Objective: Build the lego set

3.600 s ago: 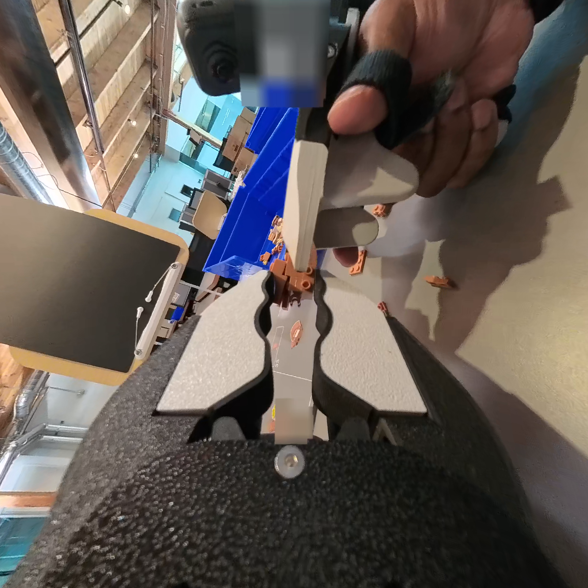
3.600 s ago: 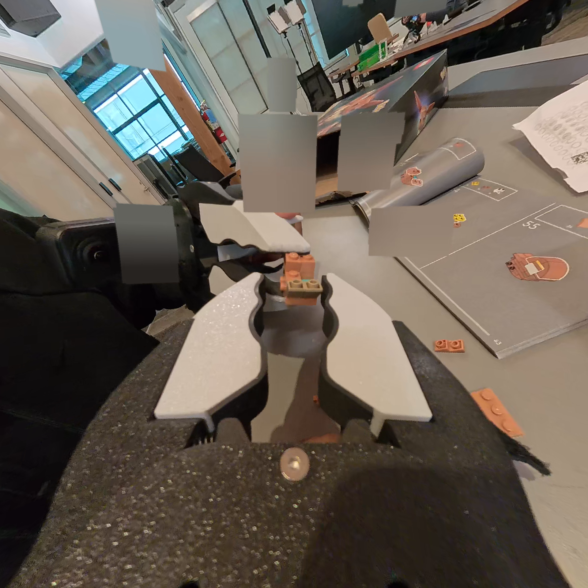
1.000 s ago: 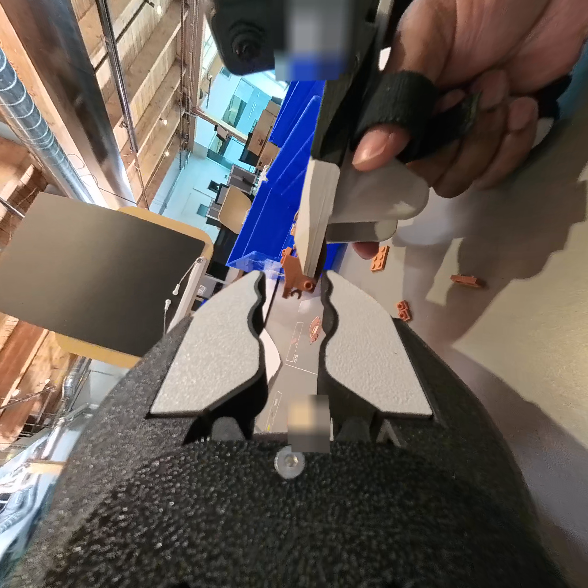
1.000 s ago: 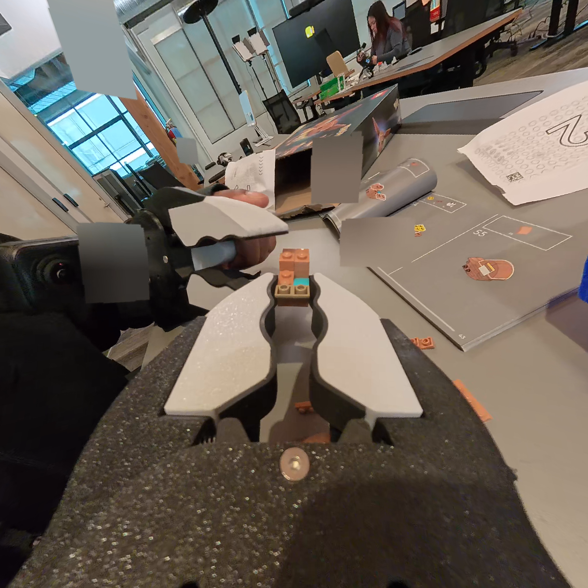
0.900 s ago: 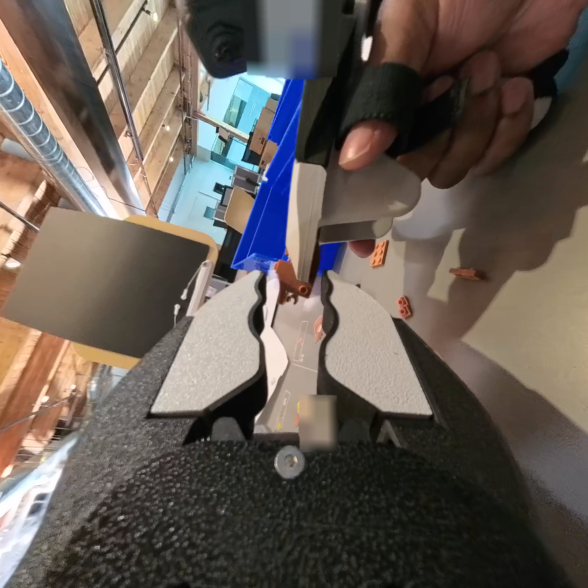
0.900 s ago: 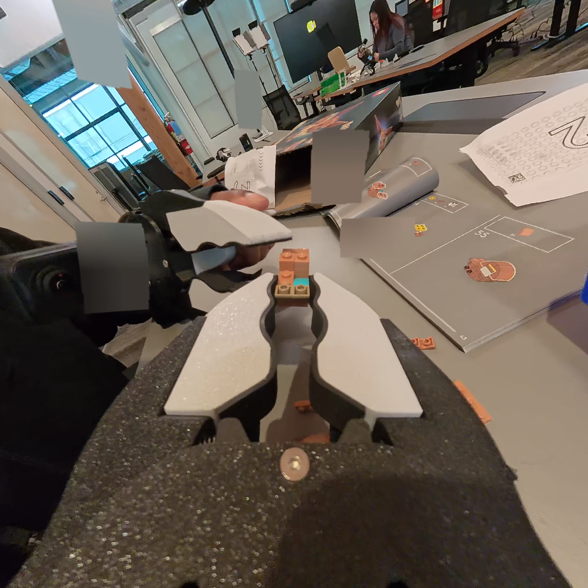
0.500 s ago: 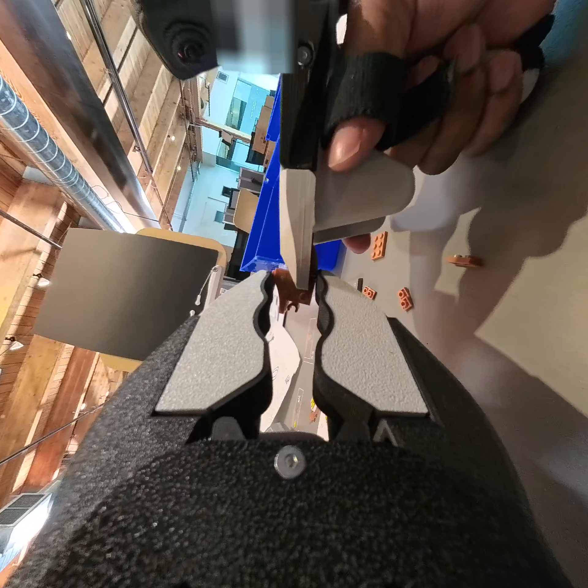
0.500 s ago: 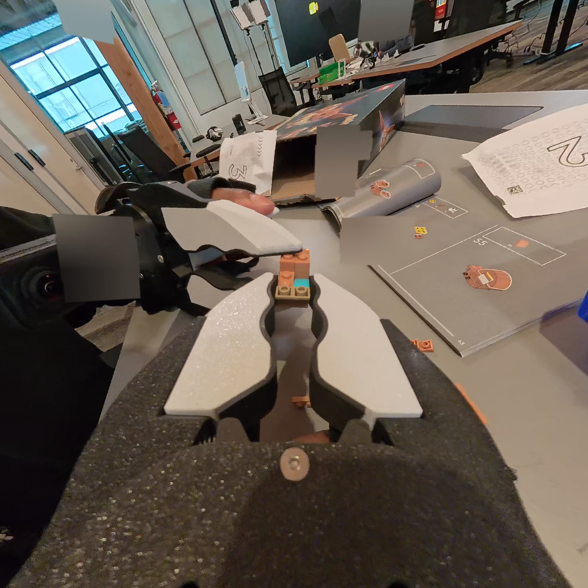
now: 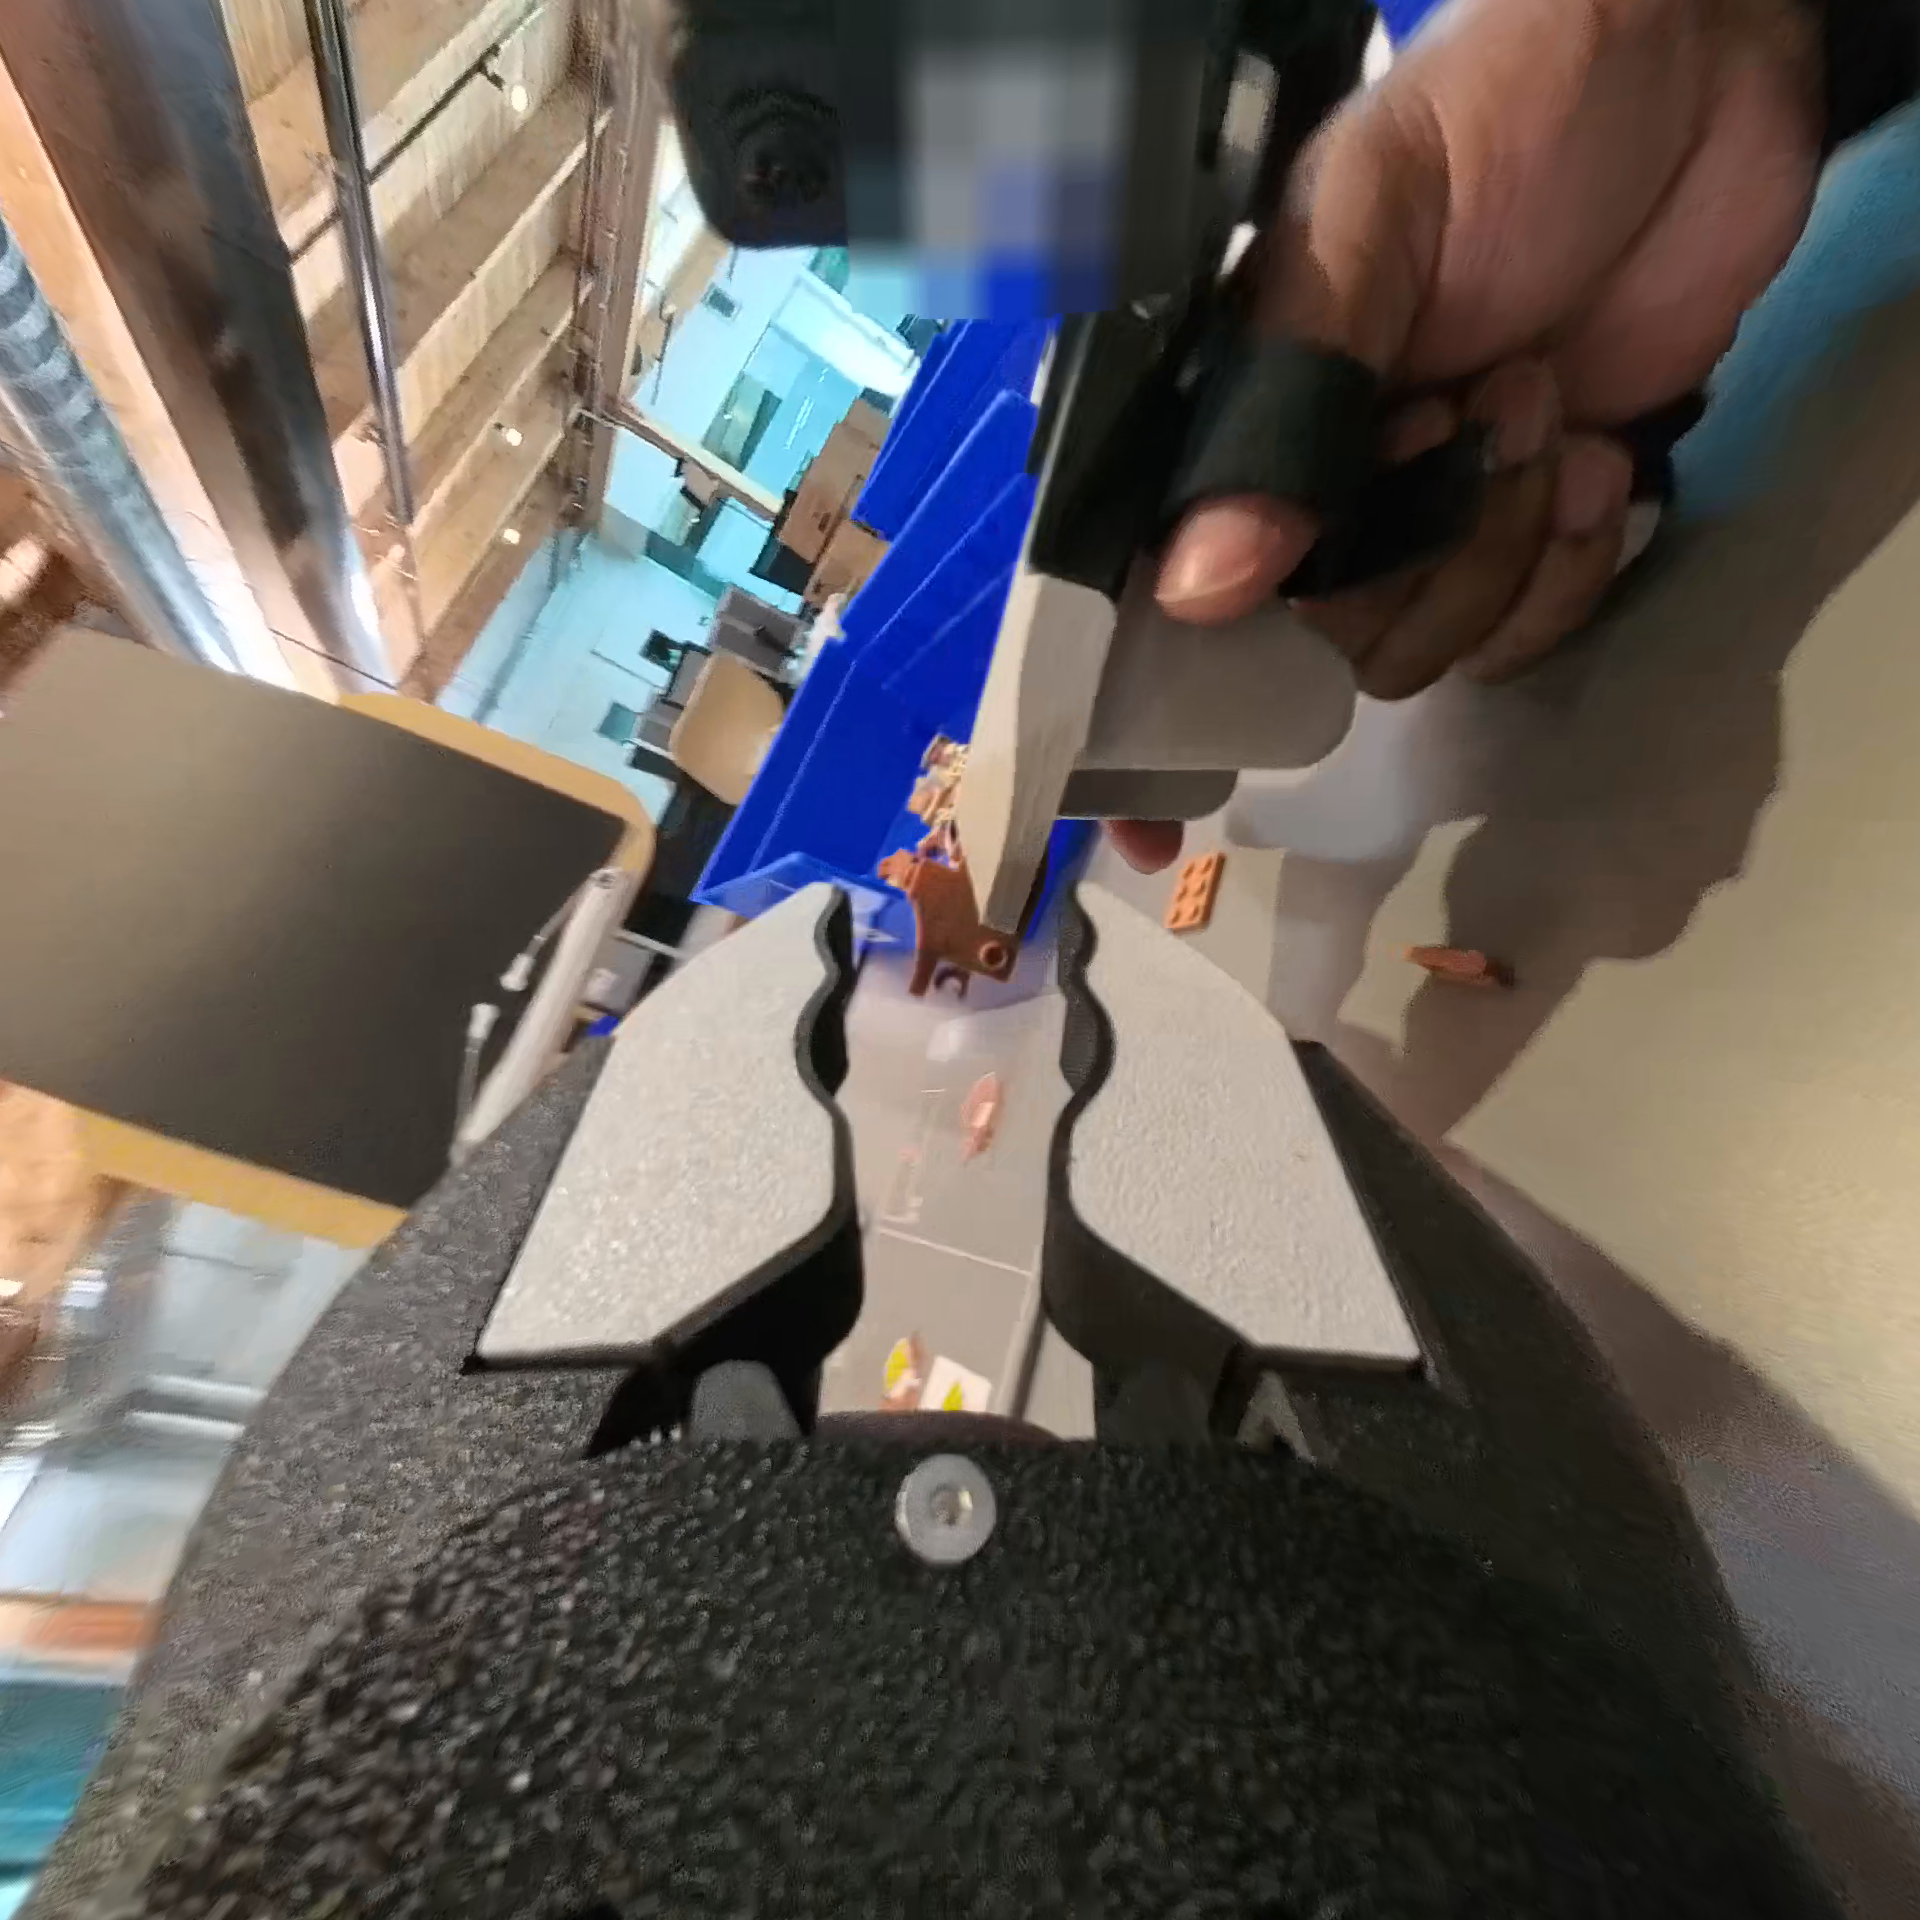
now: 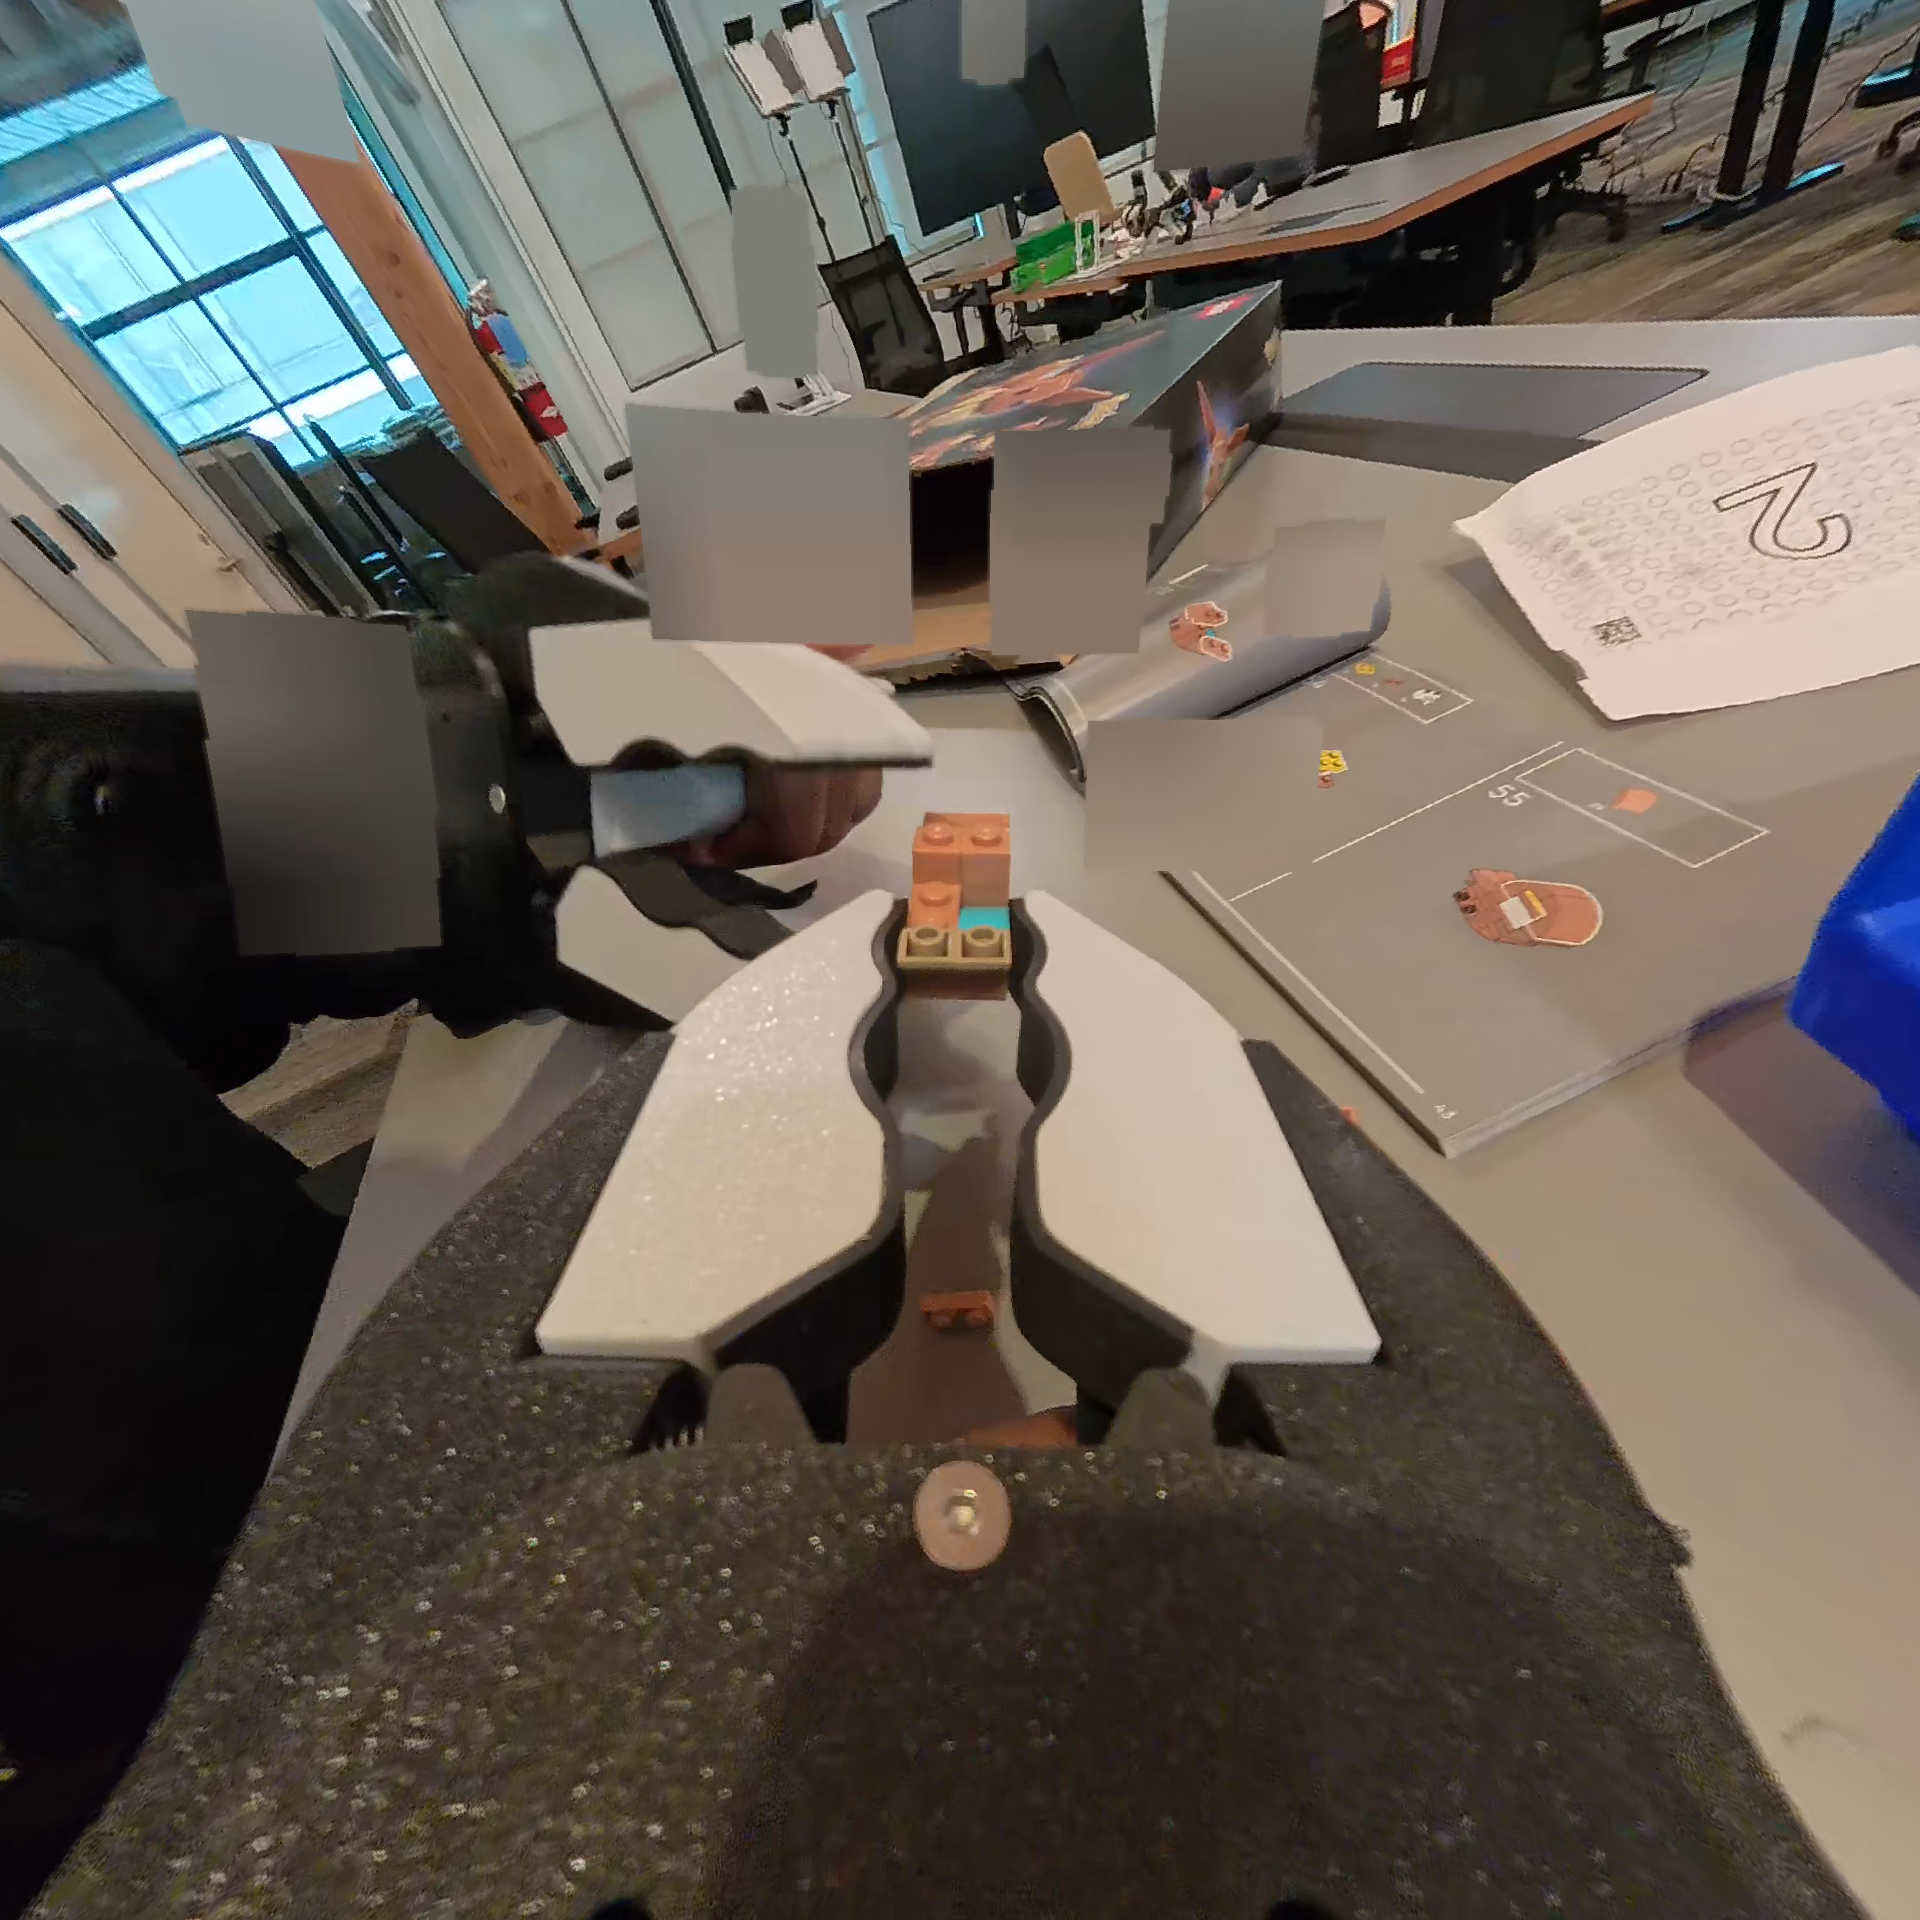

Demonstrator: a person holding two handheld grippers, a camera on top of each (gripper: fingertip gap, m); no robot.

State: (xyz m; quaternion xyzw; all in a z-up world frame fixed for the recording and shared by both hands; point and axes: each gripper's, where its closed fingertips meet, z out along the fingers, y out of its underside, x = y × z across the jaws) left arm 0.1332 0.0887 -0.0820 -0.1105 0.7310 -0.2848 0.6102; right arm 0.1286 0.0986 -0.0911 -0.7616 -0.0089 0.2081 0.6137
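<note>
My right gripper [image 10: 956, 925] is shut on a small brick assembly [image 10: 958, 894] of brown, tan and teal bricks, held above the grey table [image 10: 1558, 1299]. The pads press on its tan base from both sides. In the left wrist view the assembly [image 9: 951, 925] hangs from the right gripper's finger [image 9: 1023, 748], just ahead of my left gripper [image 9: 951, 914]. My left gripper is open and holds nothing; its pads stand clear of the assembly. In the right wrist view the left gripper [image 10: 831, 779] is to the left of the assembly and a little apart from it.
An open instruction booklet [image 10: 1455, 935] lies at right, with a printed paper sheet [image 10: 1714, 540] and a cardboard box [image 10: 1091, 416] behind it. A blue bin [image 10: 1860, 966] is at the right edge and shows in the left wrist view [image 9: 894, 665]. Loose brown bricks [image 9: 1195, 888] [image 10: 958, 1311] lie on the table. My left and right fingertips are right by each other.
My left gripper narrowed with one finger at the assembly's top, then opened wider and drew back to the left. My right gripper kept its hold on the assembly.
</note>
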